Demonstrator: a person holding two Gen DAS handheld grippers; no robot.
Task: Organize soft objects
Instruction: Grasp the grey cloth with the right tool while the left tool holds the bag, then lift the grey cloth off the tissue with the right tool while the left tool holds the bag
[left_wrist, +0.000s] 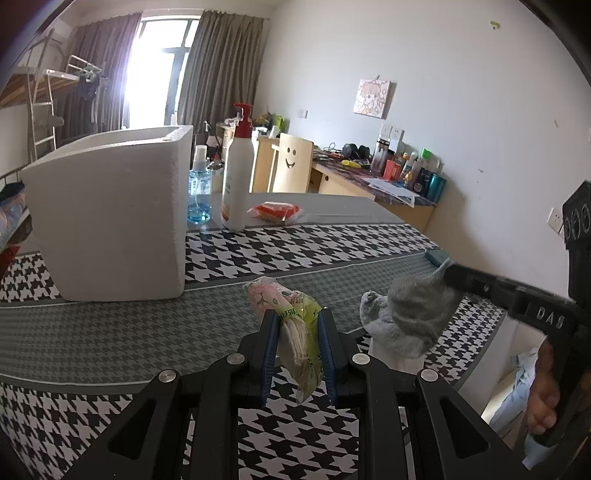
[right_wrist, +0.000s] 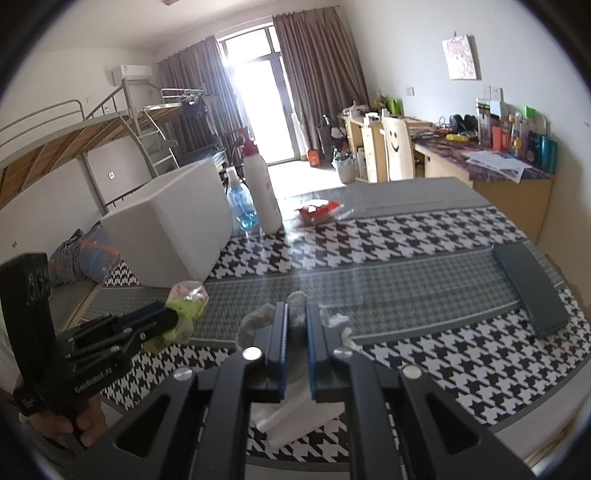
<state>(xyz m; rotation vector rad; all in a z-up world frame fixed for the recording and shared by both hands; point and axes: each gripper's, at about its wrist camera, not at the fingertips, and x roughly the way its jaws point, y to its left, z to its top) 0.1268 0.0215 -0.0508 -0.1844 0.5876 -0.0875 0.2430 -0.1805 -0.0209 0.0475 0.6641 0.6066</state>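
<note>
- Right now the left gripper (left_wrist: 298, 332) is clamped on a green-and-pink plastic packet (left_wrist: 295, 332), held above the checked table (left_wrist: 110, 332).
- Beside it, the right gripper (right_wrist: 295, 328) is pinched tight on a grey fuzzy cloth (left_wrist: 410, 317), which hangs over the table's near edge.
- Behind them stands a white foam box (left_wrist: 110, 221), with a white pump bottle (left_wrist: 238, 177) next to it.

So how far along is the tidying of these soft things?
Nothing looks put away yet; the white foam box's inside is hidden. In hand: the left claw grips a plastic-wrapped packet, the right claw a grey sock. Both remain to be stowed.
</note>
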